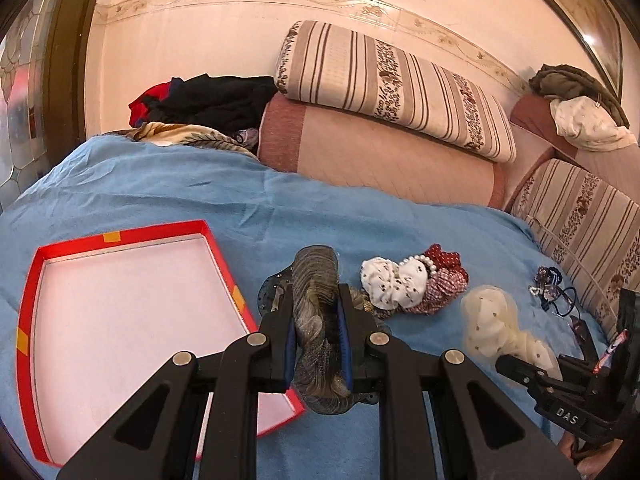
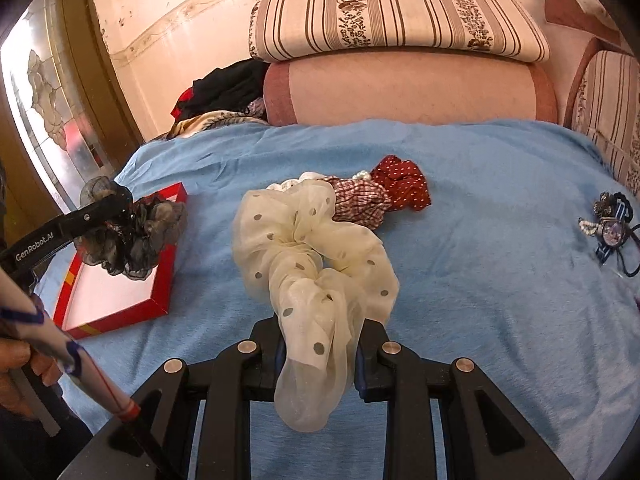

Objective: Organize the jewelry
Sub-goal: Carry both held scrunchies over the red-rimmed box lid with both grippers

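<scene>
Scrunchies are what I hold in both hands above the blue blanket (image 2: pixel 480 240). Farthest left lies the red box (image 1: pixel 224 264), open side up, its long axis running away from me. My left gripper (image 1: pixel 316 312) is clamped on the dark sheer scrunchie (image 1: pixel 316 280), which stands lengthwise between the pads, pointing up and away, above the box's right edge. To the right, a pile of white, checked and red dotted scrunchies (image 1: pixel 412 284) rests on the blanket. My right gripper (image 2: pixel 320 344) pinches the cream dotted scrunchie (image 2: pixel 304 248), its length stretching away from the fingers toward that pile. Farthest right lies a small tangle of hair ties (image 2: pixel 612 224).
</scene>
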